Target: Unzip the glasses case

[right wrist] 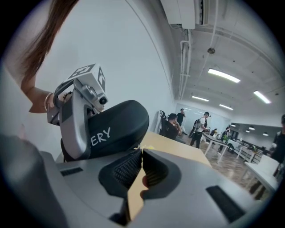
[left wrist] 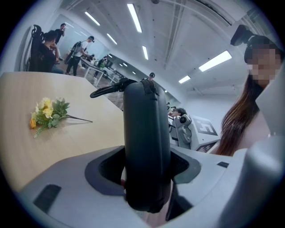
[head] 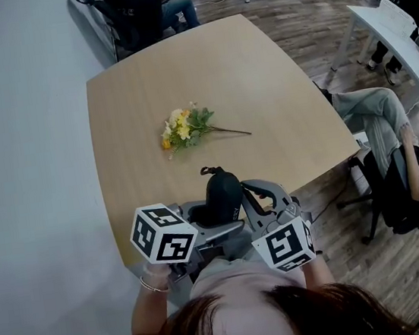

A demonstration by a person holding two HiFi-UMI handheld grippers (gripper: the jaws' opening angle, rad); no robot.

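The black glasses case (head: 222,196) stands on edge between the jaws of my left gripper (head: 214,217), which is shut on its lower part. In the left gripper view the case (left wrist: 147,147) rises straight up from between the pads of that gripper (left wrist: 147,178), and a black loop (left wrist: 109,89) sticks out to the left at its top. My right gripper (head: 263,194) sits just right of the case. Its jaws (right wrist: 141,153) meet at the tips with nothing seen between them, and the case (right wrist: 118,127) lies to their left, apart from them.
A small bunch of yellow flowers (head: 185,128) lies mid-table on the light wooden table (head: 258,72). A white wall runs along the left. A person sits in a chair (head: 388,131) at the right and others sit beyond the far edge.
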